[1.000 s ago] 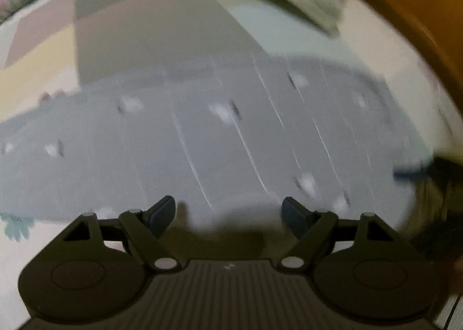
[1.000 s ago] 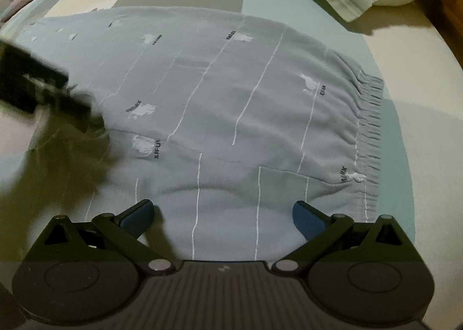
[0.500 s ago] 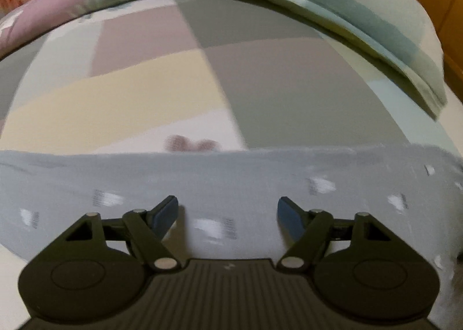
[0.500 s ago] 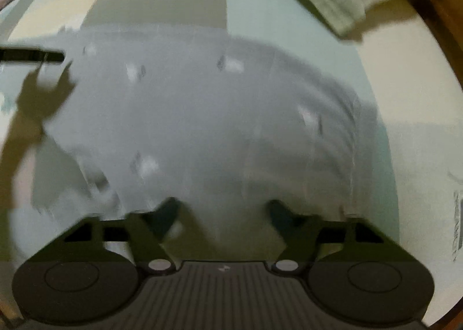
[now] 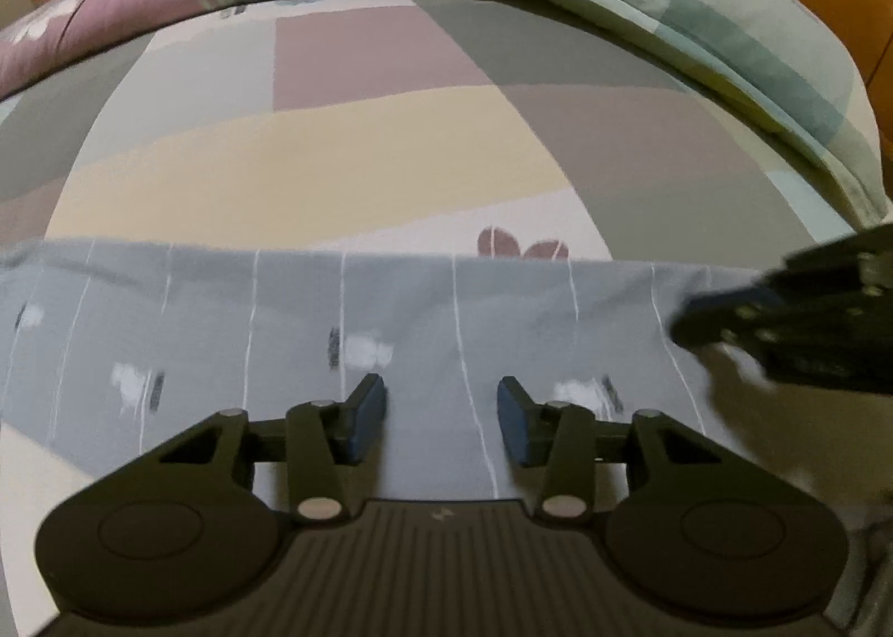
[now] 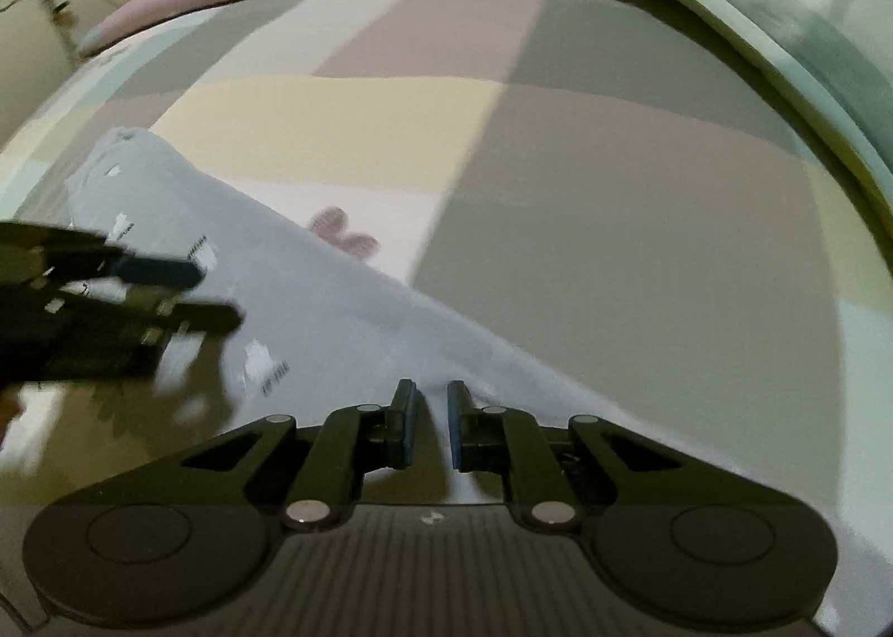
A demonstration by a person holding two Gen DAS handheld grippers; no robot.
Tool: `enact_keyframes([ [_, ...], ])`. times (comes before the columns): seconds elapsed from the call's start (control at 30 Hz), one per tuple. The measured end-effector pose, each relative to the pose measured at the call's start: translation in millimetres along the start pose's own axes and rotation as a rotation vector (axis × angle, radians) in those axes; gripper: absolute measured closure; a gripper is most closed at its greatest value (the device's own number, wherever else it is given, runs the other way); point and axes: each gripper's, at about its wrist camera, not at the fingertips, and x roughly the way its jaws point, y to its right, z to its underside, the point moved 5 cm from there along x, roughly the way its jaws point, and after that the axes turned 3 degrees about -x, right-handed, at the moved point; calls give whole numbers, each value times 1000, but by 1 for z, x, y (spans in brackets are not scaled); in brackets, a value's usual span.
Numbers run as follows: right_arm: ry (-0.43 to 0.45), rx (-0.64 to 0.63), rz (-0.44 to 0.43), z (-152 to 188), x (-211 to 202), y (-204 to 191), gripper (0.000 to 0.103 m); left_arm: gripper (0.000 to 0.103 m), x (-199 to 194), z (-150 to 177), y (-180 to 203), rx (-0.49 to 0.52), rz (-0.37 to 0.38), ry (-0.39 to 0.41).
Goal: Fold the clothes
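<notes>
Bed [image 5: 346, 173] is covered by a patchwork sheet in pale yellow, grey, mauve and white blocks; it is taken as the landmark. A pink floral quilt [image 5: 167, 0] is bunched along the far edge of the bed, and a green-and-cream checked pillow [image 5: 725, 23] is laid at the far right corner.

Grey shorts [image 5: 446, 324], with thin white stripes and small white printed marks, are spread on the near part of the bed. In the left wrist view the far edge of the shorts is seen as a straight line across the sheet. In the right wrist view the same edge is seen running diagonally, from far left down to near right.

Left gripper [image 5: 441, 416] is held over the shorts on the near side of the bed. Its jaws have just been closing and are now at a medium gap; fabric is seen below and between the fingers [image 5: 365, 416], but no pinch is shown.

Right gripper [image 6: 432, 422] is held at the near right edge of the shorts. Its jaws have just been closing and are now narrow, with a slim gap left; whether fabric is pinched cannot be told.
</notes>
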Motion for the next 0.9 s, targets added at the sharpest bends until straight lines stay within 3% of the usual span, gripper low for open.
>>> enact_keyframes([
  [0.17,-29,-11,-52,15,-11,-9,87,60,-7,-9,-3,-50,30,-8],
  [0.23,-46,-39,-69,13,-15,-15,88,60,-7,-20,0,-46,50,35],
  [0.37,44,-60,-36,-14,-17,-8,88,60,8,-36,6,-12,58,78],
  [0.47,35,-38,-39,-22,-2,-4,88,60,20,-31,5,-11,27,28],
  [0.7,-3,-12,-74,16,-10,-21,87,59,0,0,0,-28,22,-11],
  [0.8,-13,10,-92,9,-10,-21,87,59,2,-20,2,-44,47,7],
  [0.9,35,-2,-84,-7,-10,-18,87,58,12,-38,7,-21,41,49],
])
